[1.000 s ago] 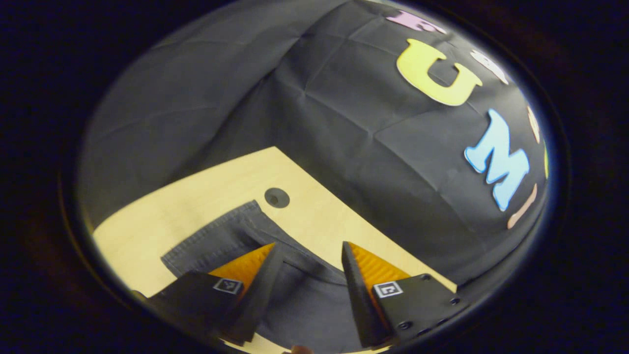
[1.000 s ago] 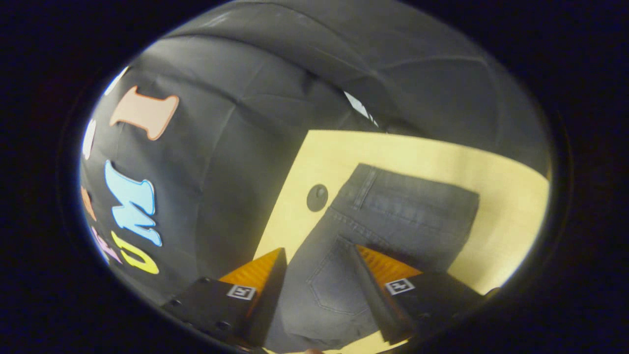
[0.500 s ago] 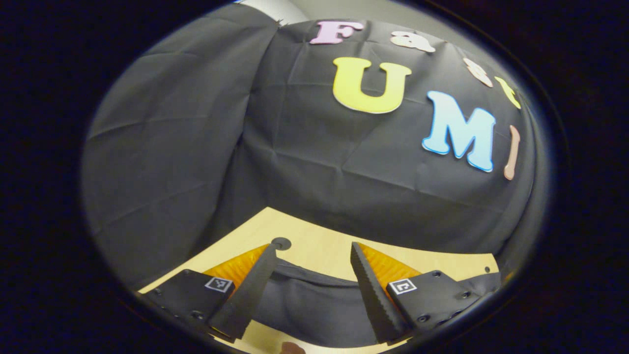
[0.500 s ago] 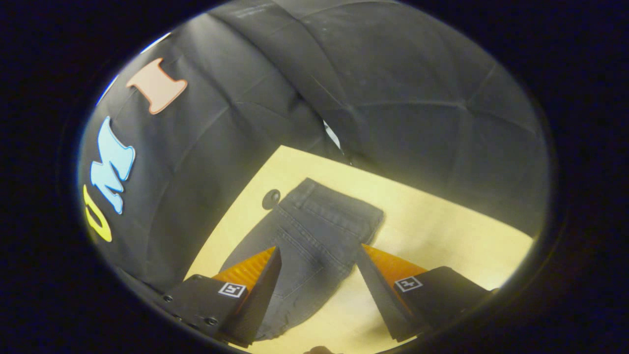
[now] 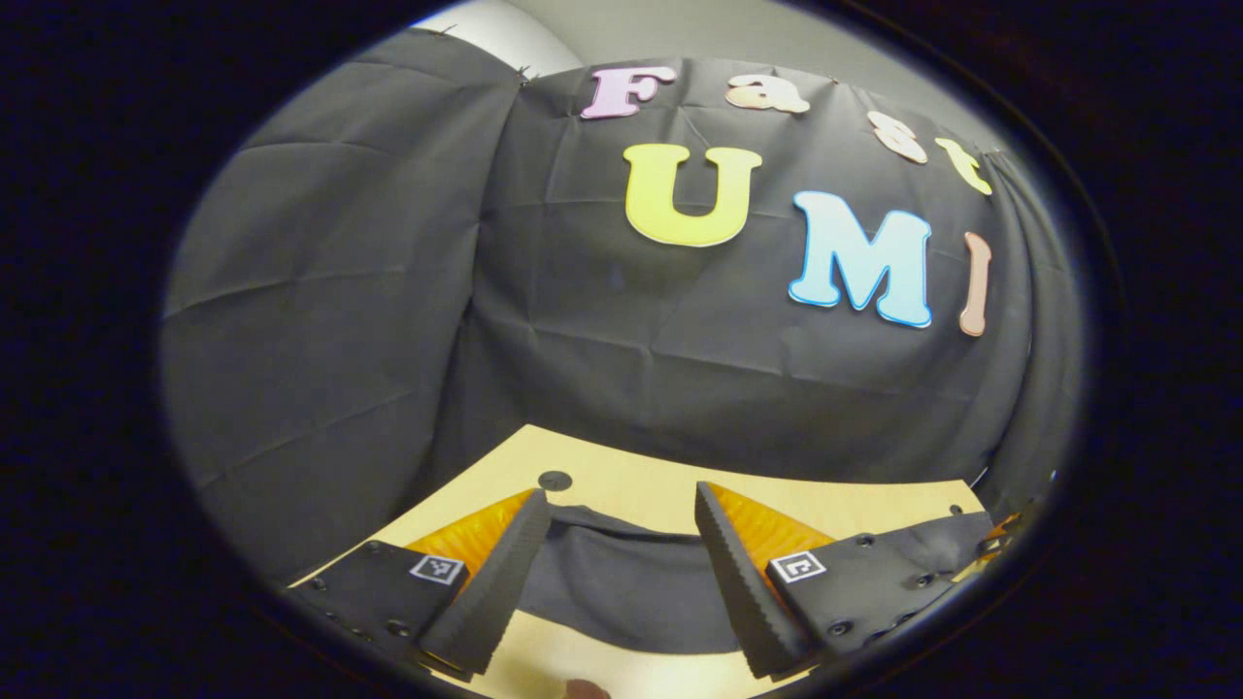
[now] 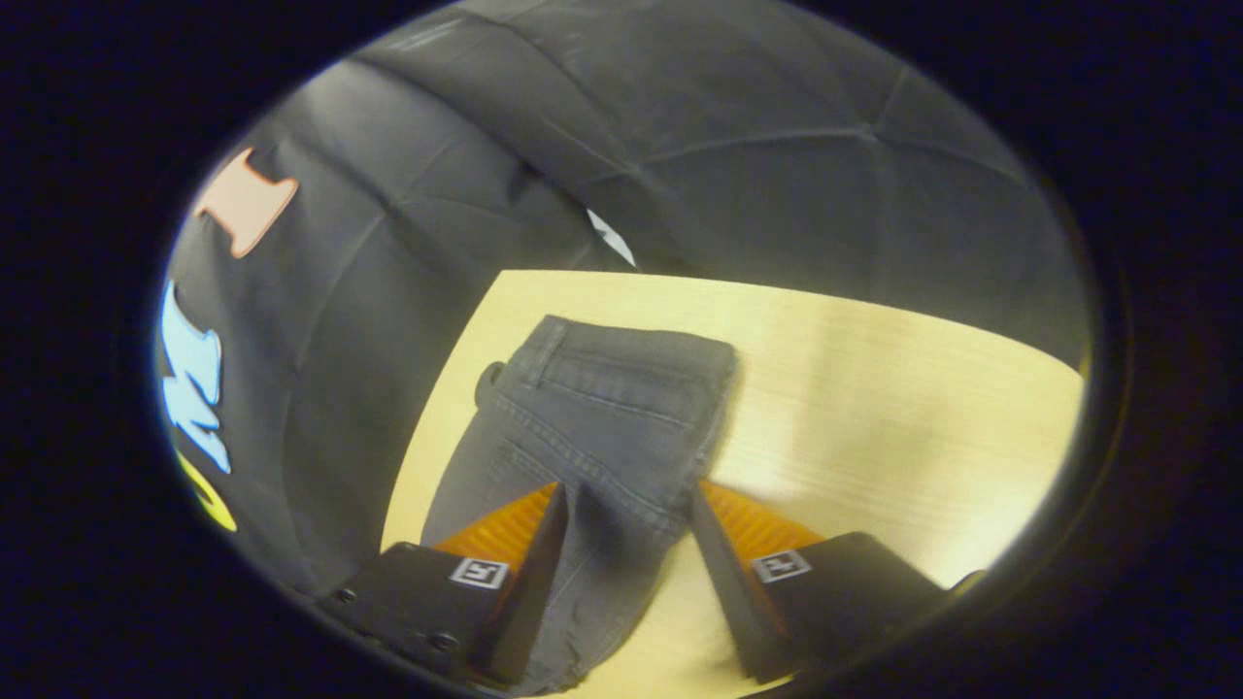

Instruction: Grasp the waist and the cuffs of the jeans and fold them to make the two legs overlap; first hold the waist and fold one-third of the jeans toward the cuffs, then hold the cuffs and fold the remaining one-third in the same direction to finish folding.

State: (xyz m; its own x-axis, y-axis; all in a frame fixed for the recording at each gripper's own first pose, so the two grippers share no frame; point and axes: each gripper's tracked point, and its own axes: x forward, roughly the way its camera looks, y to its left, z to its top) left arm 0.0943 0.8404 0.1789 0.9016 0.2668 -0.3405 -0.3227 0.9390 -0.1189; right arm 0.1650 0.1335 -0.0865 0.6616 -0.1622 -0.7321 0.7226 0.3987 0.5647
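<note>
Dark grey jeans [image 6: 602, 408] lie on the light wood table [image 6: 874, 388], the waistband end farthest from me in the right gripper view. My right gripper [image 6: 626, 500] hovers open over the jeans, with the denim running between its orange-backed fingers [image 6: 529, 573]. In the left gripper view another stretch of the jeans [image 5: 621, 582] lies flat across the table [image 5: 631, 485]. My left gripper [image 5: 621, 495] is open above it, one finger on each side of the cloth. I cannot tell whether either gripper touches the fabric.
A round dark grommet [image 5: 554, 480] sits in the table just beyond the jeans; in the right gripper view the grommet [image 6: 486, 379] peeks out beside the waistband. Bare tabletop stretches to the right of the jeans [image 6: 923, 417]. Black cloth walls close in behind.
The left gripper has swung round and tilted up, showing more wall and less of the jeans. The right gripper has shifted so the jeans sit centred between its fingers, whose gap looks slightly narrower.
</note>
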